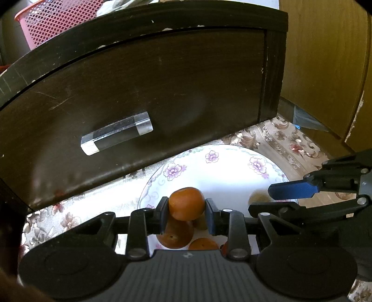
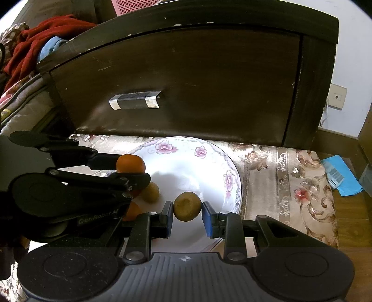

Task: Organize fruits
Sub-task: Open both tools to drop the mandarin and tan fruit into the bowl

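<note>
**Two fruits gripped over the plate; several items only partly visible**

Currently the left gripper (image 1: pixel 186 210) is holding an orange fruit (image 1: pixel 186 203), its jaws clamped on the fruit's two sides, above the near part of the flowered plate (image 1: pixel 223 162). The right gripper (image 2: pixel 187 215) is holding a brownish-yellow fruit (image 2: pixel 187 206) in the same way, jaws pressing on both sides, over the plate's near right portion.

Below the left gripper, two more orange fruits (image 1: pixel 176 234) are lying on the plate, largely hidden by the jaws and the gripper body; their full outlines cannot be made out. In the right wrist view, a second brownish fruit (image 2: pixel 151 191) is sitting on the plate, partly covered by the left gripper's linkage, and an orange patch at the lower left is too obscured to identify with certainty.

The plate is resting on a floral-patterned cloth (image 2: pixel 290 176); the surface under the cloth is not showing. Just behind it a dark wooden drawer front (image 1: pixel 139 93) with a clear handle (image 1: pixel 116 133) is filling much of both views. A pink mesh basket (image 1: pixel 53 21) is being cut off at the top edge, and a red garment (image 2: pixel 39 39) is lying at the upper left, partly out of frame.
</note>
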{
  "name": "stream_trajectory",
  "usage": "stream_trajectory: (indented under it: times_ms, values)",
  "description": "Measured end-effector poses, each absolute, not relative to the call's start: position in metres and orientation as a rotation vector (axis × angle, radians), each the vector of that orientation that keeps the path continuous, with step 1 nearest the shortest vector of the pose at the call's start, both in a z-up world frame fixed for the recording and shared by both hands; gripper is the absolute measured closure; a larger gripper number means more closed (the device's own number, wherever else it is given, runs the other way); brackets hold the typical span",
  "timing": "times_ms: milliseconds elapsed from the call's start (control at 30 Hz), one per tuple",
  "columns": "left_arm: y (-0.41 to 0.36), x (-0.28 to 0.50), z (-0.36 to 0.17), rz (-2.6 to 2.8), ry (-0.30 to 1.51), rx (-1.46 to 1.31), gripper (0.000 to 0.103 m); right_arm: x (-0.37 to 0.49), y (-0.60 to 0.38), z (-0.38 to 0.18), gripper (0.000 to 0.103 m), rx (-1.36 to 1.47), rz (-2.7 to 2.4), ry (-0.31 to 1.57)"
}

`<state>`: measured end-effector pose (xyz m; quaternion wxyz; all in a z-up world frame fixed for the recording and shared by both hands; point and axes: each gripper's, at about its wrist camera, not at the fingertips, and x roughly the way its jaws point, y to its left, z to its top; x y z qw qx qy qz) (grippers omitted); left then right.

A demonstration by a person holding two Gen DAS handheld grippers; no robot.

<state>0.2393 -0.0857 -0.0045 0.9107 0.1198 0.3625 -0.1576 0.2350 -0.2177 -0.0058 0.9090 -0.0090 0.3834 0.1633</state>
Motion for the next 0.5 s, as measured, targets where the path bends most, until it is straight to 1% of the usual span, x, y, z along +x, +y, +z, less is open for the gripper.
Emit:
stream_trajectory:
  times_ms: [500]
  values:
    - [-0.0854, 0.2364, 0.005, -0.317, 0.739, 0.247, 0.062, 0.2316, -0.22, -0.0002, 0.077, -0.002, 0.324, 0.778]
